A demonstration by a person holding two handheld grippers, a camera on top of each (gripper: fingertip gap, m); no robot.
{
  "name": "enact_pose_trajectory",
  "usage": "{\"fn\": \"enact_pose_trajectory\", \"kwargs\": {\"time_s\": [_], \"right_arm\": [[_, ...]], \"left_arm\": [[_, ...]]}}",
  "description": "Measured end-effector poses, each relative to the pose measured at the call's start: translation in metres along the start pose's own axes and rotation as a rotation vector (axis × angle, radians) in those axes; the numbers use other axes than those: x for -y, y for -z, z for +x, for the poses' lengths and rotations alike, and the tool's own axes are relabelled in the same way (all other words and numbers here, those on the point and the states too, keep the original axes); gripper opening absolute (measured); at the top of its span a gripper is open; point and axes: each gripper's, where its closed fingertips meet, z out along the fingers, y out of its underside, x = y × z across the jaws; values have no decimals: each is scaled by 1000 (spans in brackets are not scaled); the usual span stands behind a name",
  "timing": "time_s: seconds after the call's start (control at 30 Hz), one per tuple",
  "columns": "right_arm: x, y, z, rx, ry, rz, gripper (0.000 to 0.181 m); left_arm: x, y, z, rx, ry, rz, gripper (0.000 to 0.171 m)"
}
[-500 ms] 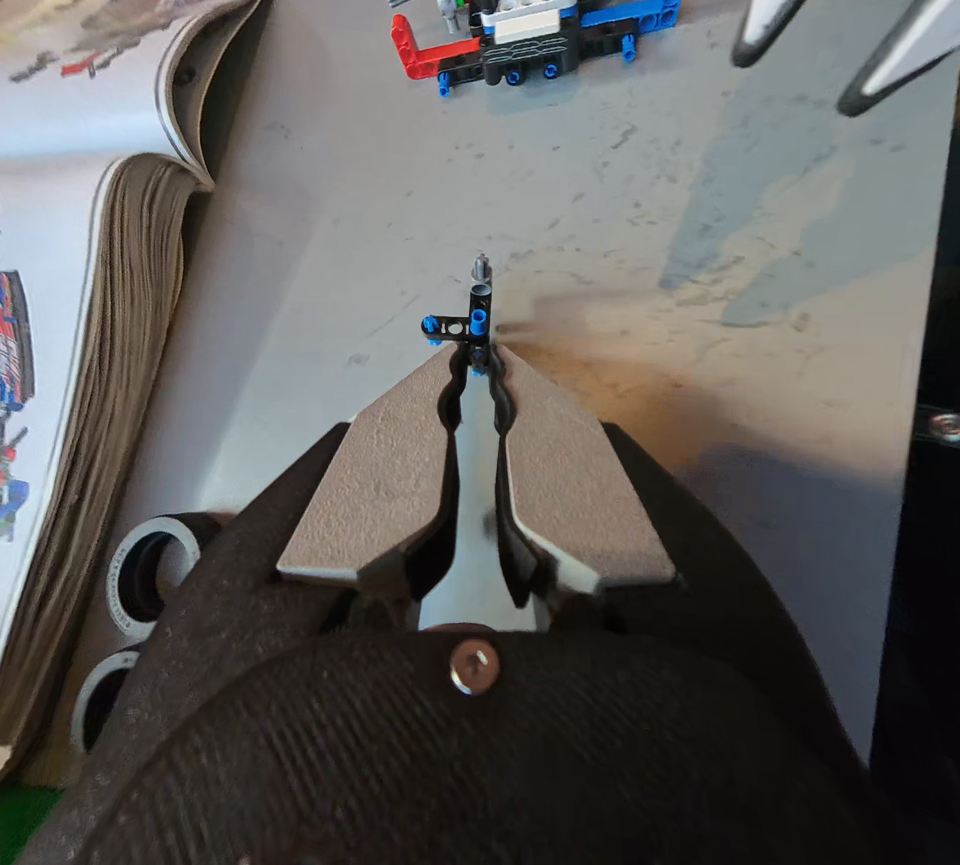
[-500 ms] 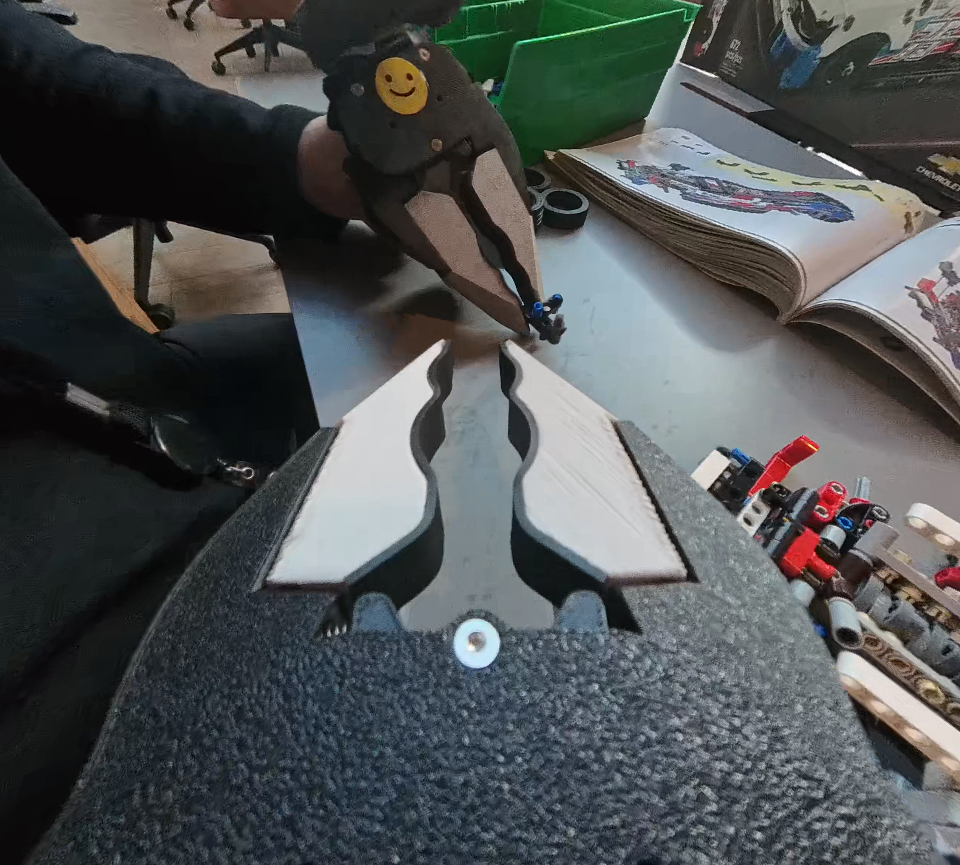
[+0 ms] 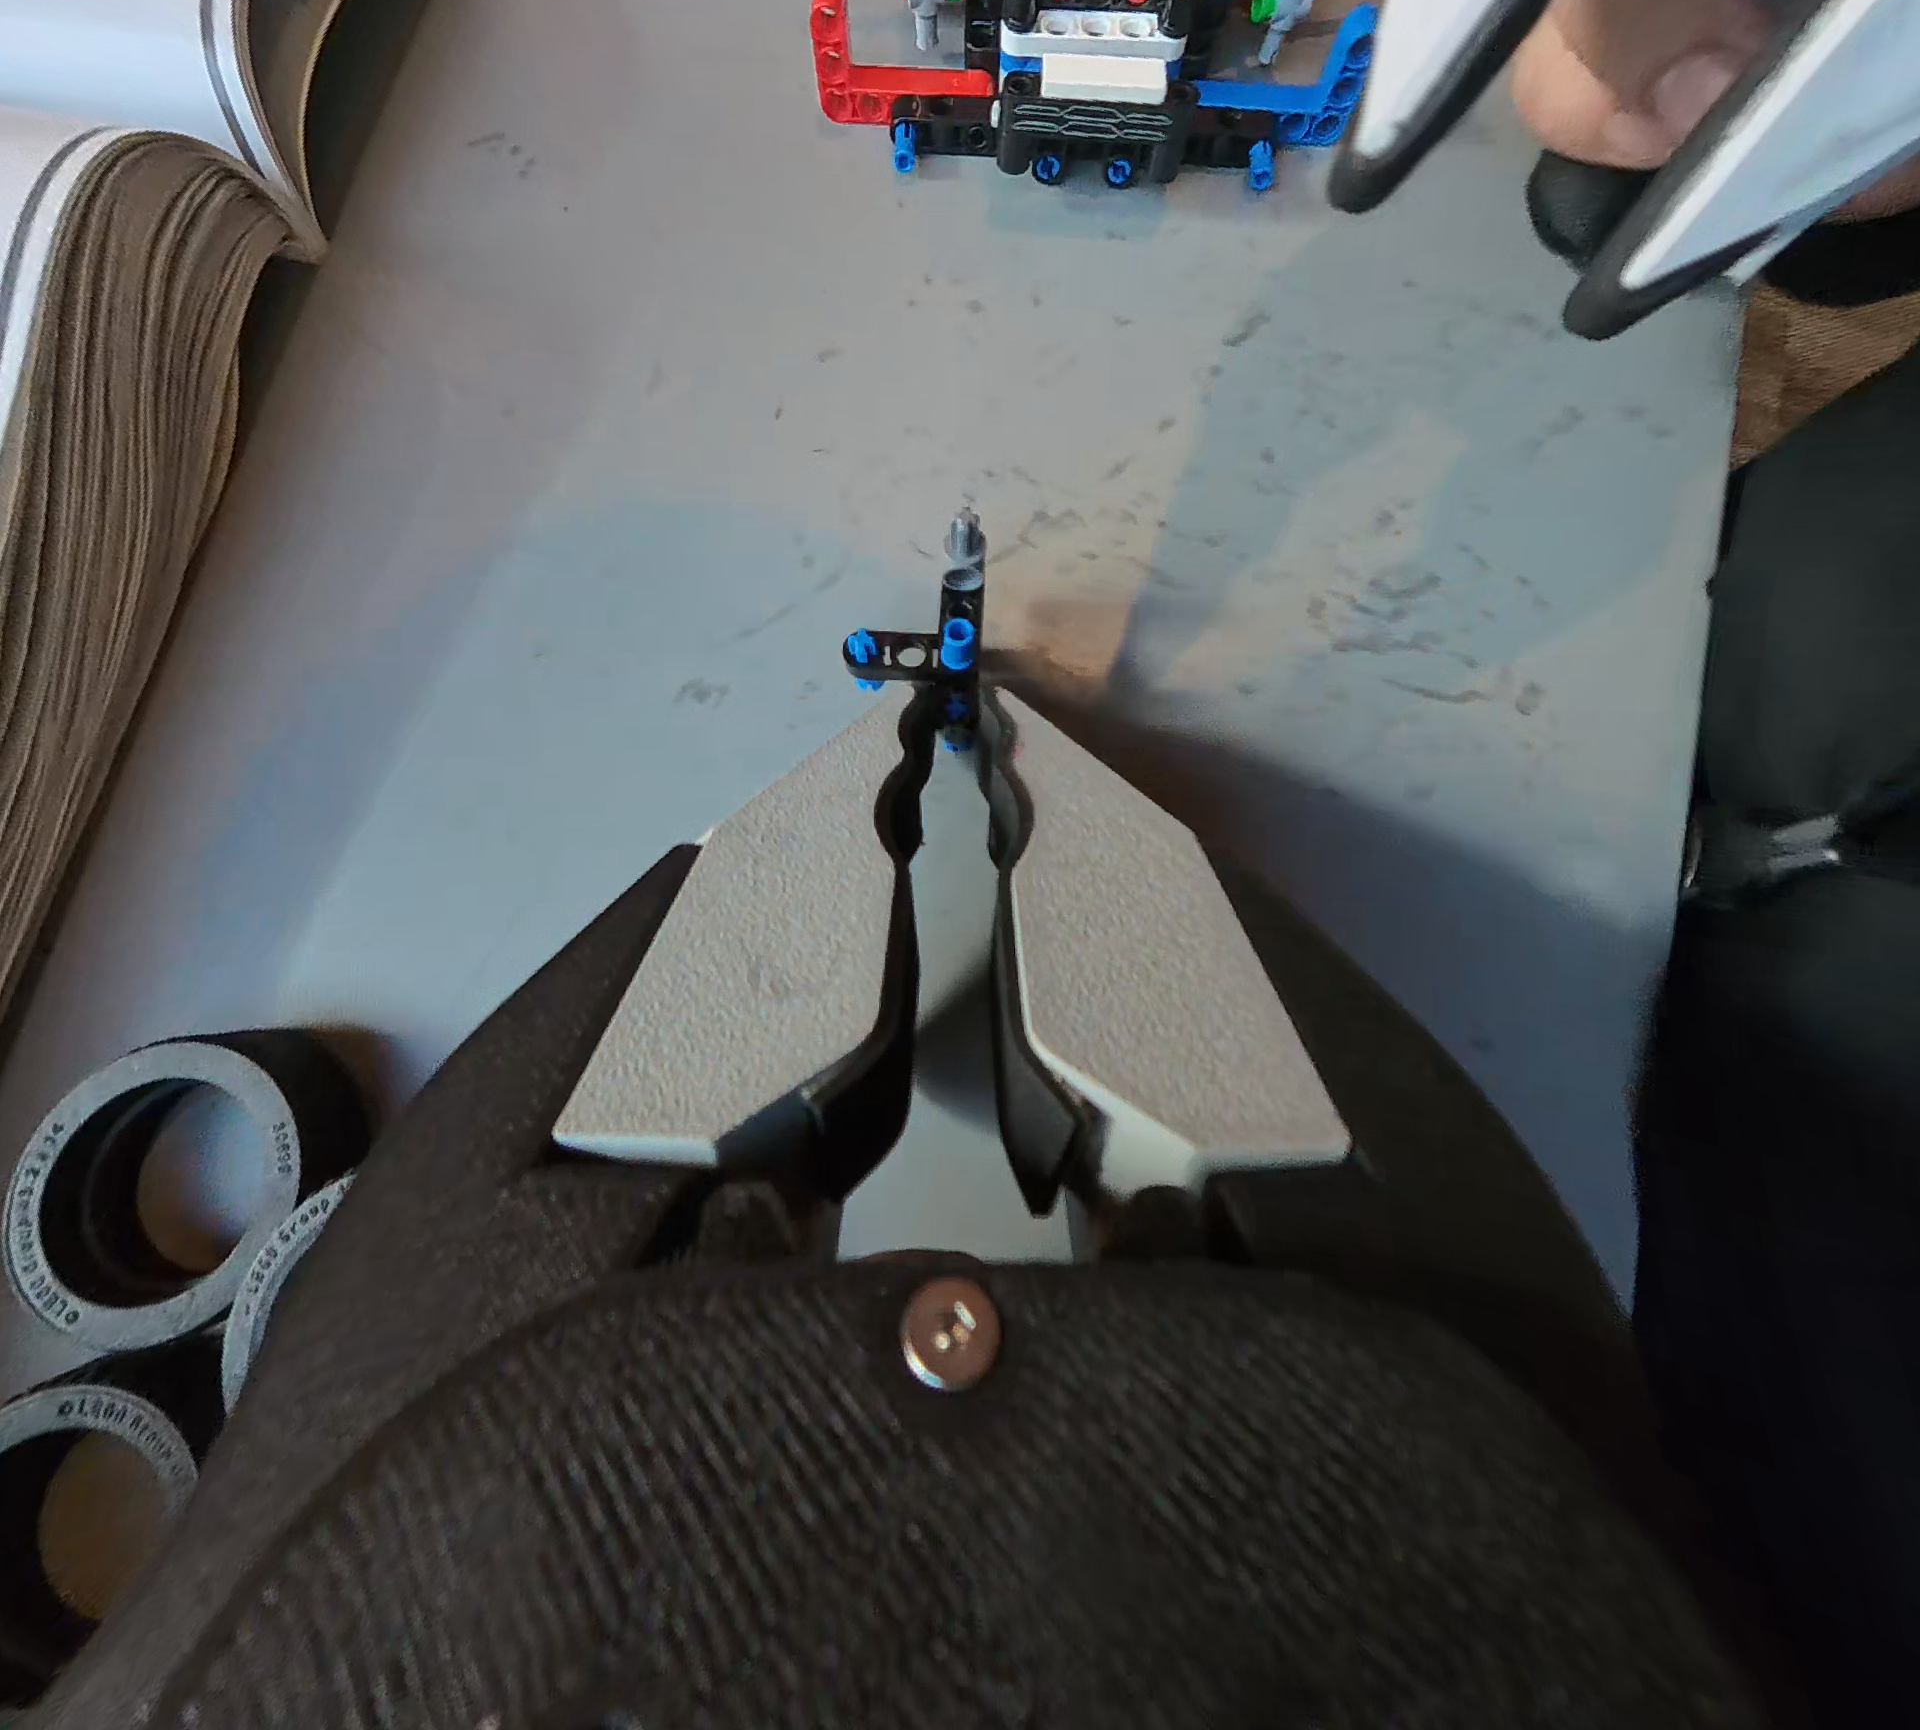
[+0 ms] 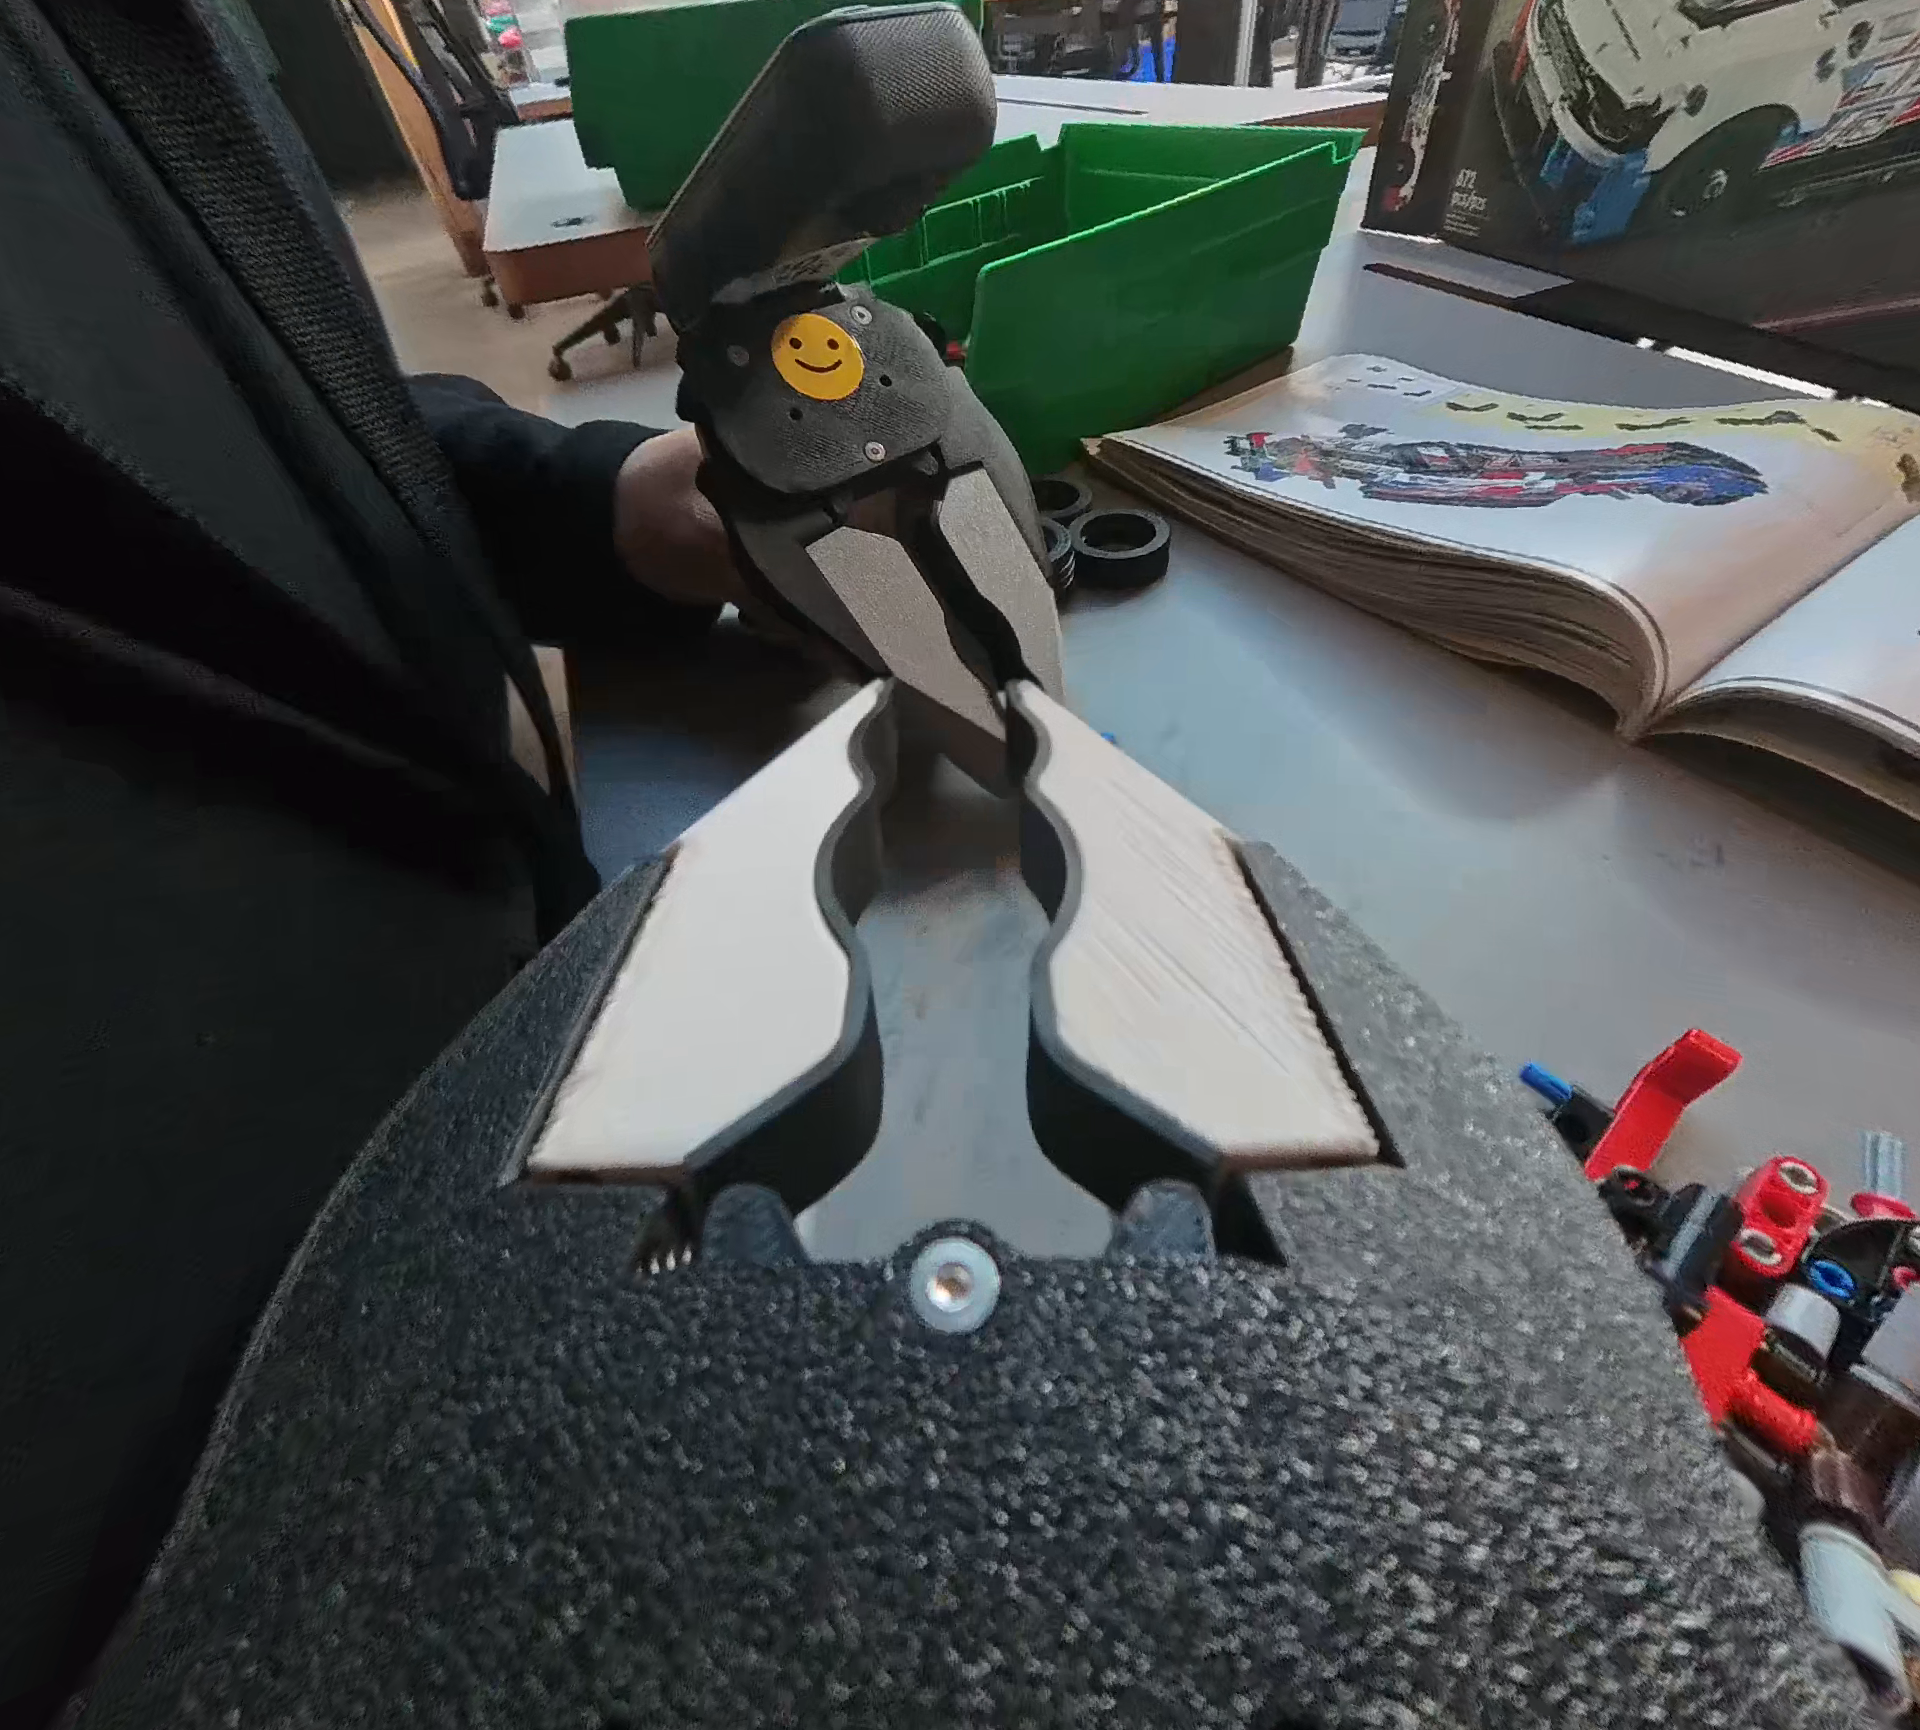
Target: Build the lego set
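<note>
Left tongs (image 3: 954, 712): clamped on a small black lego piece (image 3: 940, 641) with blue pins and a grey tip; the piece juts out past the tips, above the grey desk (image 3: 582, 537); a short arm of it points left
Right tongs (image 4: 948, 693): apart, nothing between them; in the right wrist view their tips sit just in front of the left tongs' tips, which point down toward them; in the left wrist view they show at upper right, a person's fingers (image 3: 1621, 70) behind them
Tyres (image 3: 156, 1181): black rubber rings on the desk at the lower left of the left wrist view, close beside the left tongs' body
Instruction book (image 4: 1507, 527): lying open on the desk, left of the left tongs; thick stack of pages
Lego model (image 3: 1081, 18): half-built, red, blue, black and white; on the desk well ahead of the held piece
Green bins (image 4: 1122, 278): beyond the tyres and the book
Set box (image 4: 1662, 18): upright at the far right, behind the book
</note>
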Motion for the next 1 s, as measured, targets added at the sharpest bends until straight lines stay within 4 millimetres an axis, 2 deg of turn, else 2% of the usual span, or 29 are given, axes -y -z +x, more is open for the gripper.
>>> {"fn": "enact_pose_trajectory", "kwargs": {"time_s": [0.17, 0.6, 0.83, 1.0], "right_arm": [[4, -3, 8, 34, -87, 27, 28], [25, 24, 24, 26, -203, 239, 20], [28, 31, 33, 2, -242, 286, 17], [29, 33, 33, -1, -237, 294, 17]], "left_arm": [[0, 0, 3, -55, 28, 2, 5], [6, -6, 9, -83, -7, 1, 5], [11, -12, 11, -113, -18, -1, 5], [14, -15, 6, -99, 20, 1, 5]]}}
